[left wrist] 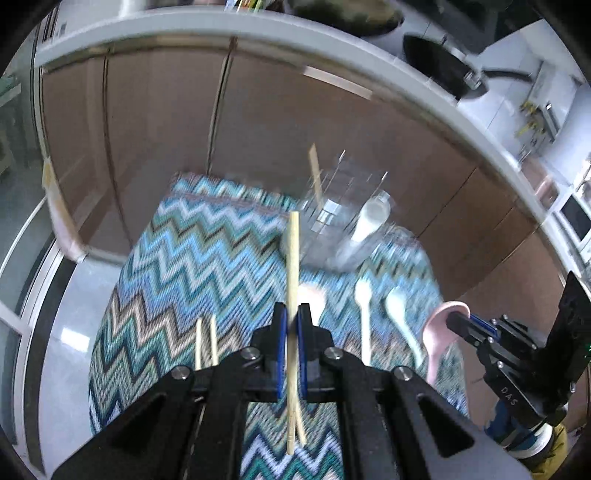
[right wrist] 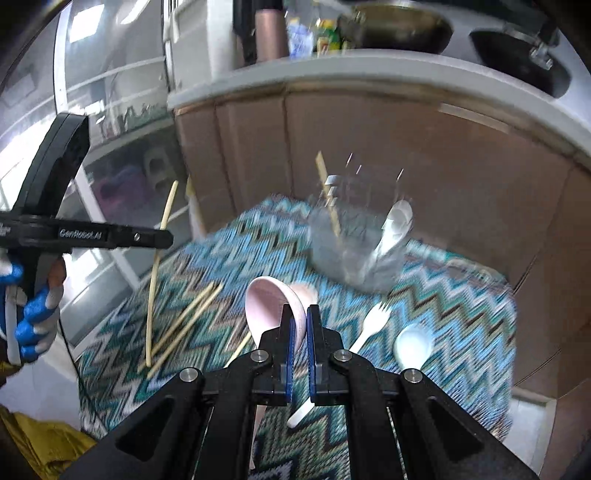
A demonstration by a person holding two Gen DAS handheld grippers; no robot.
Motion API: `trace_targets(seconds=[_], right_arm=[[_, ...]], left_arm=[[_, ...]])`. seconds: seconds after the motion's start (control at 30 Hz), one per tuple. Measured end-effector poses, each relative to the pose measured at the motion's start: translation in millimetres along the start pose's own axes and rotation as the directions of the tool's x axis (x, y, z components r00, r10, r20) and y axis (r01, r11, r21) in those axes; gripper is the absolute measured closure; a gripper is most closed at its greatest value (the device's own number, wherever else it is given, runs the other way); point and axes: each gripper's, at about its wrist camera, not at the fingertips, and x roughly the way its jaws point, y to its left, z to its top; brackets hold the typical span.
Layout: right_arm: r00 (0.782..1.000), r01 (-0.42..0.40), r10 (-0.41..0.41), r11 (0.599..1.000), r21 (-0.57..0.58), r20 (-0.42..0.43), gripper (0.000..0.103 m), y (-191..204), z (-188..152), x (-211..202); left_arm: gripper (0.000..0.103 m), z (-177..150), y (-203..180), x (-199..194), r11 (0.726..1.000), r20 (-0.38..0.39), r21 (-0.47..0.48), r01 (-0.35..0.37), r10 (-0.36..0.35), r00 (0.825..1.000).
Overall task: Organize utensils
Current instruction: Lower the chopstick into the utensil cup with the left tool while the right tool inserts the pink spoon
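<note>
My left gripper (left wrist: 293, 309) is shut on thin wooden chopsticks (left wrist: 293, 258), held above the zigzag cloth (left wrist: 192, 266). In the right wrist view the left gripper (right wrist: 166, 237) shows at the left with the chopsticks (right wrist: 157, 273) hanging through it. My right gripper (right wrist: 300, 310) is shut on the bowl of a pink spoon (right wrist: 266, 306), also lifted; the right gripper (left wrist: 455, 322) with this pink spoon (left wrist: 437, 332) appears at the right of the left wrist view. A clear holder (right wrist: 354, 240) at the cloth's far end holds a chopstick (right wrist: 327, 188) and a white spoon (right wrist: 397, 221).
On the cloth lie loose chopsticks (right wrist: 192, 317), a white fork (right wrist: 373, 321), a white spoon (right wrist: 413, 343) and a second pink spoon (right wrist: 308, 291). Brown cabinet doors (left wrist: 295, 110) under a white counter (left wrist: 258, 33) stand close behind the table. A gloved hand (right wrist: 33, 325) grips the left tool.
</note>
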Motion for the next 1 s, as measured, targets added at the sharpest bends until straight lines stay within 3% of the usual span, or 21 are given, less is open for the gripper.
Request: trace_targets(seconds=[0.13, 0.27, 0.47, 0.6, 0.73, 1.0], right_arm=[[0.994, 0.047, -0.049, 0.999, 0.019, 0.102, 0.097, -5.8, 26.6, -16.0], [0.971, 0.071, -0.082, 0.996, 0.059, 0.223, 0.097, -18.8, 61.5, -21.0], [0.894, 0.159, -0.188, 0.982, 0.105, 0.406, 0.097, -37.2, 106.8, -9.3], [0.842, 0.226, -0.257, 0.966, 0.123, 0.474, 0.097, -48.9, 122.9, 15.5], [0.805, 0.287, -0.309, 0.95, 0.124, 0.506, 0.097, -56.4, 126.1, 45.8], [0.799, 0.327, -0.354, 0.934, 0.142, 0.487, 0.097, -70.8, 108.9, 98.6]], left_arm=[[0.098, 27.1, -18.8, -13.8, 0.999, 0.108, 0.026, 0.035, -0.038, 0.993], [0.098, 63.8, -36.1, -19.5, 0.997, 0.224, 0.034, 0.07, -0.076, 0.972], [0.098, 113.1, -52.7, -6.3, 0.997, 0.38, 0.026, 0.073, -0.078, 0.922], [0.098, 135.7, -57.3, 24.3, 0.998, 0.434, 0.011, 0.067, -0.065, 0.899], [0.098, 146.0, -60.2, 61.4, 1.0, 0.483, 0.007, 0.018, -0.019, 0.875], [0.098, 141.0, -49.7, 130.5, 0.999, 0.49, -0.007, -0.04, 0.039, 0.871]])
